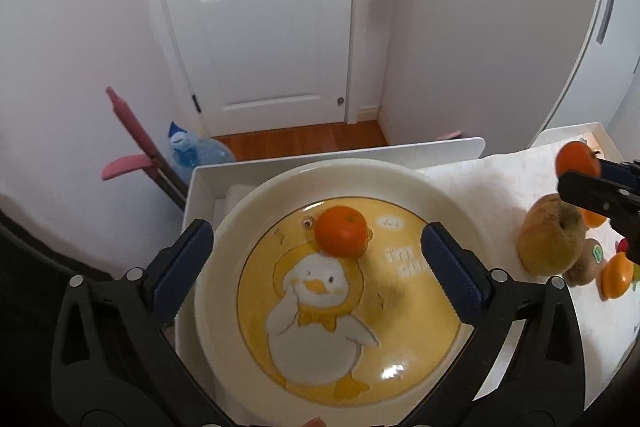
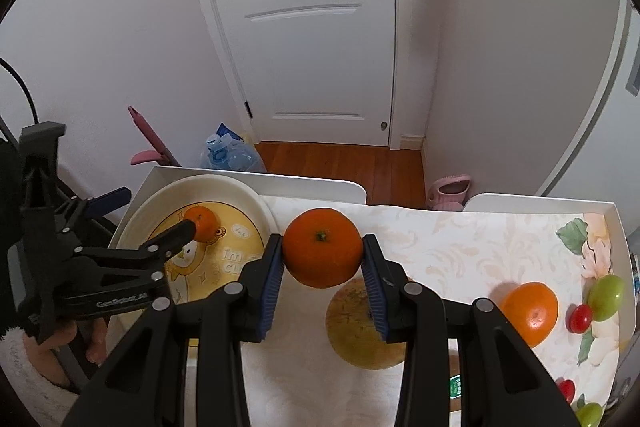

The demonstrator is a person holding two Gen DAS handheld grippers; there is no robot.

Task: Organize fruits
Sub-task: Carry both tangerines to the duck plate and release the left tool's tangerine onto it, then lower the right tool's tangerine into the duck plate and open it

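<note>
A cream plate (image 1: pixel 280 195) with a yellow duck picture holds one small orange (image 1: pixel 341 231). My left gripper (image 1: pixel 316 267) hovers open over the plate, the orange just beyond its fingertips. My right gripper (image 2: pixel 322 259) is shut on a larger orange (image 2: pixel 322 247), held above the table to the right of the plate (image 2: pixel 140 215). That held orange also shows in the left wrist view (image 1: pixel 576 159). A yellowish apple (image 2: pixel 360 331) sits under the right gripper. Another orange (image 2: pixel 532 311) lies further right.
The plate sits in a white tray (image 1: pixel 200 183) at the table's left end. A kiwi (image 1: pixel 584 267), a green fruit (image 2: pixel 606 297) and small red fruits (image 2: pixel 580 319) lie on the floral cloth (image 2: pixel 460 251). A water jug (image 2: pixel 232 155) and door stand beyond.
</note>
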